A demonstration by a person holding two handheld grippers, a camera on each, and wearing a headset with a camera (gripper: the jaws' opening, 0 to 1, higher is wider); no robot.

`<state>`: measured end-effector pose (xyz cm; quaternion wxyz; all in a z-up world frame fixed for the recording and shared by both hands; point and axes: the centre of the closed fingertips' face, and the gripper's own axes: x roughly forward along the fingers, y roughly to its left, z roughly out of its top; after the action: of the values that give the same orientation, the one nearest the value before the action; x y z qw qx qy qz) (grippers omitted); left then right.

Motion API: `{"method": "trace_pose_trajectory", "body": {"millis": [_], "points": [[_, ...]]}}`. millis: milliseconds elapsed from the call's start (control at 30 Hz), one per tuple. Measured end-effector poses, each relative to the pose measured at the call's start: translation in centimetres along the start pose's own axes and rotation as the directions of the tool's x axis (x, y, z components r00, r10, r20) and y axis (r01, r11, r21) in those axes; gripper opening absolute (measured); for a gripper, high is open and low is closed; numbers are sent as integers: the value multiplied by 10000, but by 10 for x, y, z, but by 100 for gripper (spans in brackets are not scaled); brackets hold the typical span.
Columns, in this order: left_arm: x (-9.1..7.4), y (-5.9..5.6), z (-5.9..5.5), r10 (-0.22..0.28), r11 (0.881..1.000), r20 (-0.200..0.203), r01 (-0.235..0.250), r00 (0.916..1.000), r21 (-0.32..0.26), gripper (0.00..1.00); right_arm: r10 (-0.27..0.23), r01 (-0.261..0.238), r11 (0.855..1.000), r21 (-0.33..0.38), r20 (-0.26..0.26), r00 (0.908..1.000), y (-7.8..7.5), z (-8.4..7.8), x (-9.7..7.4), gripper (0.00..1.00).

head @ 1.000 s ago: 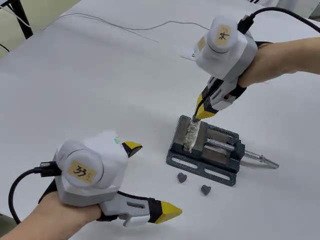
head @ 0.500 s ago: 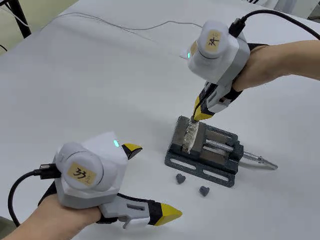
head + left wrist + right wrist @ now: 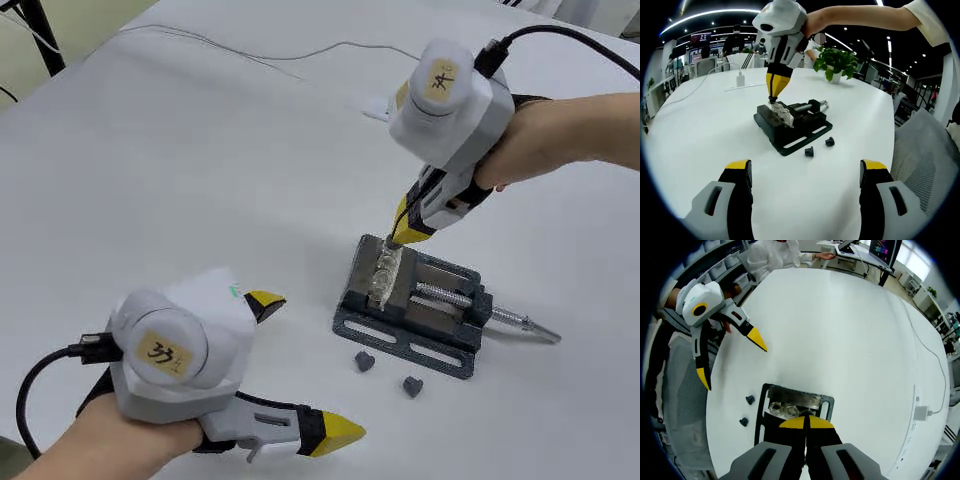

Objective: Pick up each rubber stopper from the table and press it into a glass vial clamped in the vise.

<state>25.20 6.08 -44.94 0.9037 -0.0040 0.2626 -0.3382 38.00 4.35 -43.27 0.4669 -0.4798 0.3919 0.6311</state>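
The glass vials (image 3: 385,270) sit clamped in the vise (image 3: 440,325), with two rubber stoppers (image 3: 365,361) on the table (image 3: 200,180) just beside its base. My right gripper (image 3: 408,236) hangs tip-down just above the vials, jaws pressed together. My left gripper (image 3: 302,367), well apart, gapes wide.

White-grey left tongs (image 3: 305,365) and right tongs (image 3: 408,233) — yellow tips, black cables (image 3: 30,385), handwritten tan stickers (image 3: 165,352).

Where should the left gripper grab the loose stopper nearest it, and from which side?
Grip the nearer stopper across what looks like its wider head, leaving the narrower plug end free for a vial. Bring the open left gripper down from above on the side away from the vise, whose base sits close behind the stopper. The stopper's exact tilt is too small to tell.
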Motion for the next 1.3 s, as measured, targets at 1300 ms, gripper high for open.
{"method": "trace_pose_trajectory", "body": {"millis": [1300], "points": [[-5, 1, 26, -84, 9981, 164, 73, 9998, 609, 87, -416, 382, 9947, 950, 343, 9985, 9, 3, -1, 0]]}}
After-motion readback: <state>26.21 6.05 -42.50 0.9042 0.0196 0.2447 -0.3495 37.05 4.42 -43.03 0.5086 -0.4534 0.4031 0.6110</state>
